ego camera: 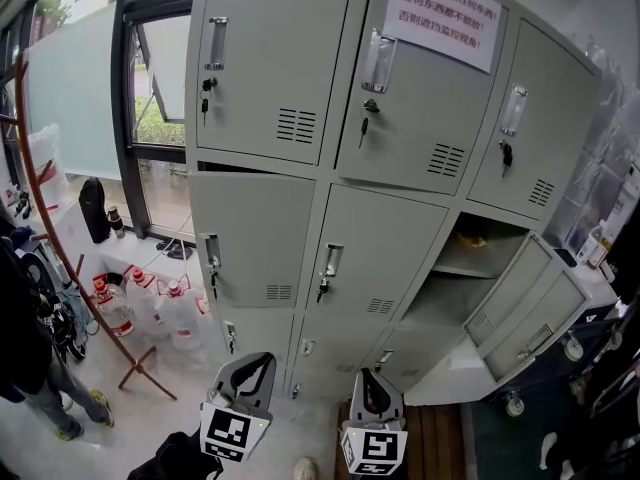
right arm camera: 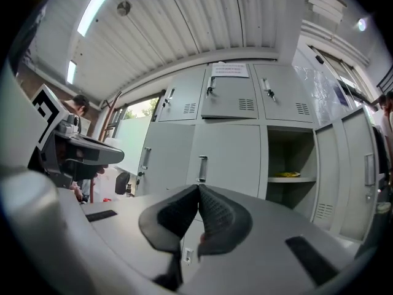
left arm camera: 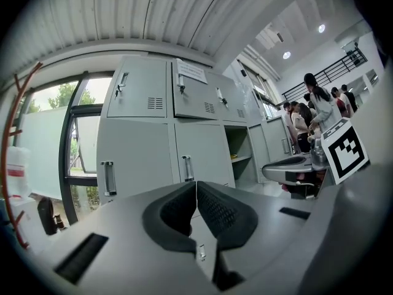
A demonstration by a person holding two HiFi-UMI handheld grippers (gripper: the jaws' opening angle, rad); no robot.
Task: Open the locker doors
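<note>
While both grippers hung back from the lockers (ego camera: 300,218), the far left was all window (ego camera: 160,118), with a red metal stand (ego camera: 60,268) leaning in front of it and a bunch of big water bottles (ego camera: 175,313) sitting on the floor at the foot of the cabinet. Next over, the left gripper (ego camera: 262,358) was low in the head view, aimed at the bottom rows; its own view (left arm camera: 196,183) showed the jaws pinched together with nothing between them, not touching any door. The left and middle doors of the middle row were closed, handles facing out. Up top, the middle door (ego camera: 420,88) carried a white notice (ego camera: 443,13) and looked a bit ajar compared to its neighbours, and the top-row locks had keys hanging in them. The right gripper (ego camera: 372,376) sat just beside the left one, also clear of the cabinet, and its view (right arm camera: 198,187) had the jaws fully closed and empty too. On the right, the middle-row compartment (ego camera: 480,258) was wide open, door (ego camera: 510,293) swung out to the right, with something yellow (ego camera: 470,238) on its shelf. Couldn't tell what the yellow thing was.
</note>
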